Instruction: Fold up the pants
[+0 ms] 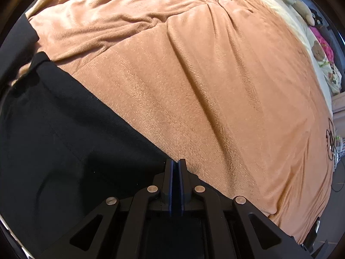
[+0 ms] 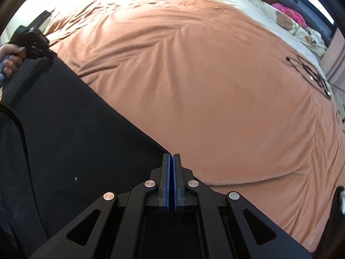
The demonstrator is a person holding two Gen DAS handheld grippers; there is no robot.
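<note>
The black pants [image 1: 64, 133] are stretched over an orange blanket on a bed, filling the left of both views [image 2: 71, 129]. My left gripper [image 1: 175, 161] is shut on the pants' edge at its tips. My right gripper [image 2: 171, 156] is shut on the same taut edge further along. In the right wrist view the left gripper [image 2: 34, 38] shows at the far left, held by a hand, pinching the pants' other corner. The fabric runs straight between the two grips.
The orange blanket [image 1: 215, 86] covers most of the bed with creases. Cream bedding [image 2: 248, 2], plush toys [image 1: 299, 4] and a pink item [image 2: 291, 13] lie at the far right. A black printed design [image 2: 312, 75] marks the blanket's right side.
</note>
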